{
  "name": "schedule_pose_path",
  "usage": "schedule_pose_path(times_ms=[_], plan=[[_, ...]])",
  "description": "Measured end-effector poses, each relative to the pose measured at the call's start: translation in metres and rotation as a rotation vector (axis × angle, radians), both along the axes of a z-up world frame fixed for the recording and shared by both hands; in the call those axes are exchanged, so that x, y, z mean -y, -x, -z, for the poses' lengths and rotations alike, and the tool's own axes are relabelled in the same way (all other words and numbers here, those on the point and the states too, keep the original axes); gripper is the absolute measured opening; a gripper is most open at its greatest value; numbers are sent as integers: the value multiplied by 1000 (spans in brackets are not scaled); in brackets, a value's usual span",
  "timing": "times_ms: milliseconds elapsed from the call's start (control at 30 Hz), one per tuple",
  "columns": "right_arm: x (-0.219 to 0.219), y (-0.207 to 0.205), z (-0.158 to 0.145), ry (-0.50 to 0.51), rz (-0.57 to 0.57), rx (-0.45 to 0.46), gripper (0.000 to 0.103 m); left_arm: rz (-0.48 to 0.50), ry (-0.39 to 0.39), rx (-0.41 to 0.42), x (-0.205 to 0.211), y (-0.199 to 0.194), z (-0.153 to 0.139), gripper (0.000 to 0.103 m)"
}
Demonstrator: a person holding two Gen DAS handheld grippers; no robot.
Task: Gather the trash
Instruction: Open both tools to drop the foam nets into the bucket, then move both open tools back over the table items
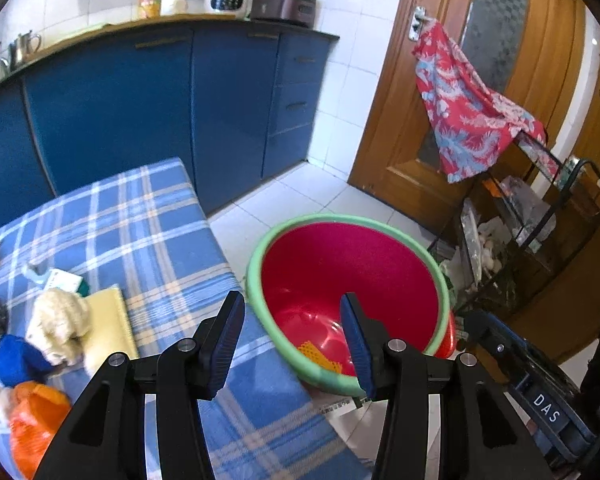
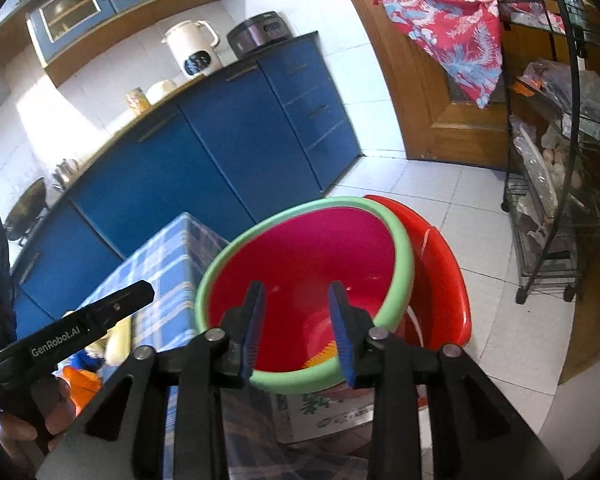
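Observation:
A red basin with a green rim (image 1: 380, 248) (image 2: 300, 248) stands beside the blue plaid table (image 1: 168, 248) (image 2: 160, 264), with an orange mesh scrap (image 1: 320, 356) (image 2: 322, 356) at its bottom. My left gripper (image 1: 292, 340) is open and empty over the table's edge and the basin's rim. My right gripper (image 2: 298, 332) is open and empty above the basin's near rim. On the table's left lie an orange net bag (image 1: 32, 416), a blue scrap (image 1: 16, 360), a cream fluffy lump (image 1: 60, 324) and a yellow pad (image 1: 108, 320).
The basin rests on a cardboard box (image 2: 324, 412) next to a red tub (image 2: 440, 280). Blue cabinets (image 1: 140, 112) stand behind the table. A black wire rack (image 2: 552, 184) and a wooden door with a red cloth (image 1: 464, 112) are to the right. White tiled floor (image 2: 440, 200).

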State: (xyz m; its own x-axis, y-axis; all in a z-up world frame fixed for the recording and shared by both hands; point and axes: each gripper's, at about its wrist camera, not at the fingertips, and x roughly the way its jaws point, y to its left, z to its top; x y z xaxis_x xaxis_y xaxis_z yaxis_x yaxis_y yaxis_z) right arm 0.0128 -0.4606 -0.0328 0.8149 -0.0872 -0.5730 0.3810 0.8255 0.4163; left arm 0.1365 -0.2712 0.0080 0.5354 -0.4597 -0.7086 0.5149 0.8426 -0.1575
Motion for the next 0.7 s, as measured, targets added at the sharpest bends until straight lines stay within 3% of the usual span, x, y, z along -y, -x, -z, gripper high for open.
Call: schedule_pose_path(times_ms=[200, 433, 700], plan=[[-20, 11, -19, 18, -25, 33, 44, -31, 16, 41, -28, 19, -23, 55], [-48, 19, -40, 27, -79, 60, 44, -105, 40, 98, -72, 41, -44, 56], [-85, 23, -55, 44, -140, 91, 44, -189, 50, 109, -119, 54, -55, 56]])
